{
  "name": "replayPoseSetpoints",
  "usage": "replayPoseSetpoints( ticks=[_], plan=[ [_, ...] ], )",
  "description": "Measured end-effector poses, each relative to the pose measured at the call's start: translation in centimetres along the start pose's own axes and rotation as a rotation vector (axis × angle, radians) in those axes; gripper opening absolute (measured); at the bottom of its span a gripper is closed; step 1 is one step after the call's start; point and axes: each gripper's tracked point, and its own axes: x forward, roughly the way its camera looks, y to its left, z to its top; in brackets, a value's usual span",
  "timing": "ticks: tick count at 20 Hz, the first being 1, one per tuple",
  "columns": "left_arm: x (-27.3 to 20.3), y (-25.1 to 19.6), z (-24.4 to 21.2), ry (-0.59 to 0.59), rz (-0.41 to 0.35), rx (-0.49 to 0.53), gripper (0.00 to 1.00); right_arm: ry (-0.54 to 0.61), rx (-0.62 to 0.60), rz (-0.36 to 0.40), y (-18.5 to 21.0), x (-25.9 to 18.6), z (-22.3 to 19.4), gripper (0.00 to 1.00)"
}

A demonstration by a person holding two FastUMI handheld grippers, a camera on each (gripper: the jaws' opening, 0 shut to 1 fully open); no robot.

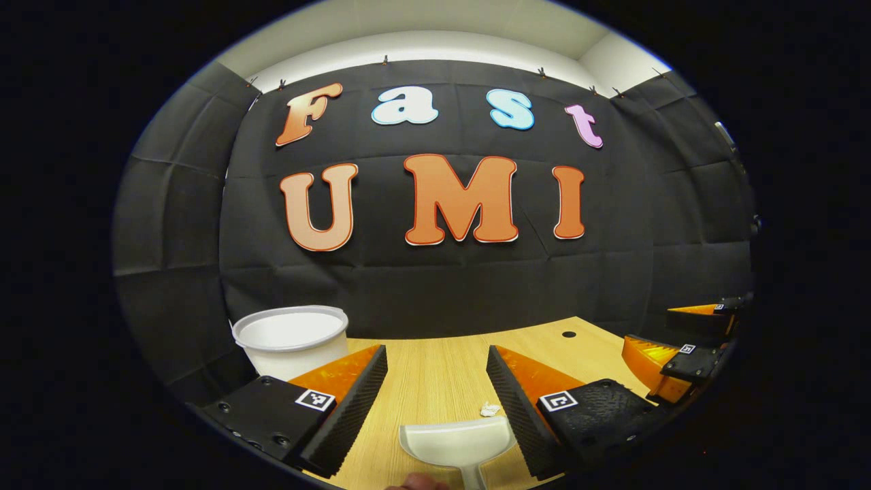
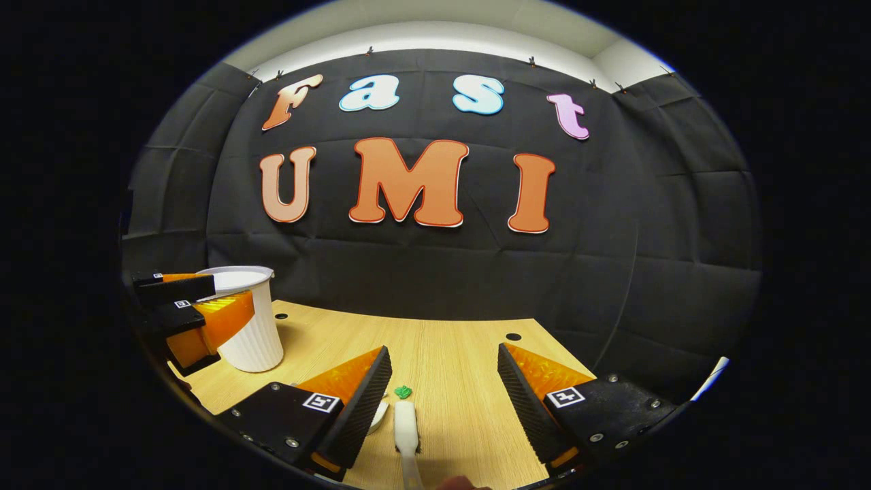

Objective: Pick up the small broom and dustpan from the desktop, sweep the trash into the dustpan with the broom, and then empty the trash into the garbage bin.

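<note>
Pre-grasp stage, nothing picked up yet. In the left gripper view the left gripper point(image 1: 435, 401) hangs spread wide, nothing between its ribbed black fingers, over the light wood-grain desktop point(image 1: 435, 374); the small white plastic dustpan point(image 1: 457, 442) lies flat just below and between the fingertips, near the desktop's front edge, handle pointing back toward the camera. A crumpled white paper scrap point(image 1: 489, 409) sits just past the pan's far right corner, close to the right finger. The white ribbed plastic garbage bin point(image 1: 291, 340) stands at the far left corner. In the right gripper view the right gripper point(image 2: 444, 401) is likewise released and empty; the small white broom point(image 2: 405, 425) lies lengthwise between its fingers near the front edge, with a small green trash bit point(image 2: 403, 392) just beyond its tip. Next move, my read: each gripper drops and advances to straddle its handle, then closes. Handles lie low on the desktop, so the fingers need a shallow approach without nudging the trash or skating the tools away.
</note>
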Motion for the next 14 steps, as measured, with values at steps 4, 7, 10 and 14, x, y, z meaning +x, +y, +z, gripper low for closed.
replayPoseSetpoints(
  ticks=[4,7,10,14],
  plan=[
    [-0.1,0.0,-0.1,0.009,0.001,-0.006,0.93,0.005,-0.003,0.017,0.3,-0.2,-0.1,0.94],
    [0.0,-0.2,-0.7,0.023,-0.009,-0.016,0.93,0.015,-0.005,0.023,0.5,-0.1,-0.4,0.94],
    [0.2,-1.1,-2.4,0.083,-0.039,-0.043,0.93,0.062,-0.007,0.03,0.8,0.1,-1.8,0.94],
    [0.4,-2.5,-7.6,0.265,-0.082,-0.103,0.94,0.206,0.009,0.049,1.2,0.8,-5.7,0.94]
  ],
)
